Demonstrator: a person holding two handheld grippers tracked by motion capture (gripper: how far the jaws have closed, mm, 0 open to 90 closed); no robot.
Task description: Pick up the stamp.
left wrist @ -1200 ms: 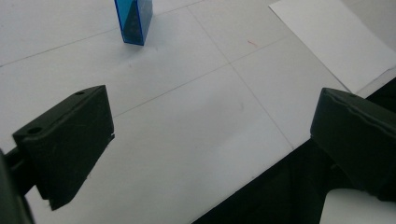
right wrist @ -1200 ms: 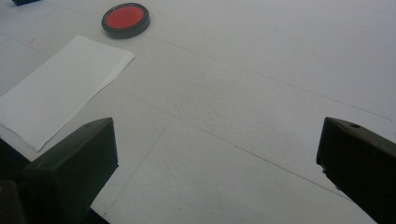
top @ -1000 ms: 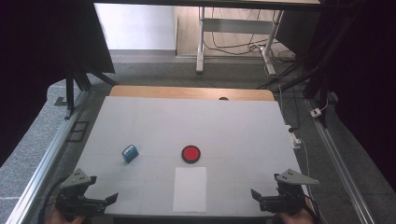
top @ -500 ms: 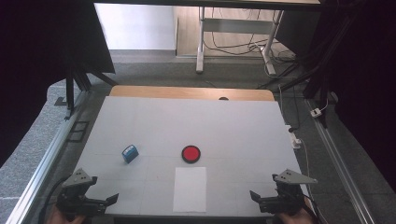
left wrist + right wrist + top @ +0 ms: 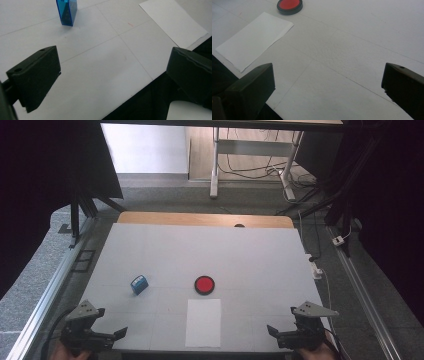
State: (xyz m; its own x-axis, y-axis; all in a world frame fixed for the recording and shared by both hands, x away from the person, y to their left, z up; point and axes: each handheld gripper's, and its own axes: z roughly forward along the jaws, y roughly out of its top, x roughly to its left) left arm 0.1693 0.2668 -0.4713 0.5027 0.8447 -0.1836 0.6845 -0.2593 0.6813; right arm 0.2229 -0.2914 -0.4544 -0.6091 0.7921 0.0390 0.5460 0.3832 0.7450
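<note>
A wide white bench [image 5: 250, 255] carries a white rectangular paper sheet [image 5: 203, 322] at its near edge, a round red disc with a black rim [image 5: 204, 284] just beyond it, and a small blue translucent plastic box [image 5: 139, 284] standing to the left. At the near corners, the left hand-held gripper [image 5: 120, 333] and right hand-held gripper [image 5: 272, 330] hover with jaws spread wide, holding nothing.

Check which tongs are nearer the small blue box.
Left. The left tongs sit at the table's near left corner, just nearer than and slightly left of the small blue translucent box. The right tongs sit at the near right corner, far across the white paper sheet.
</note>
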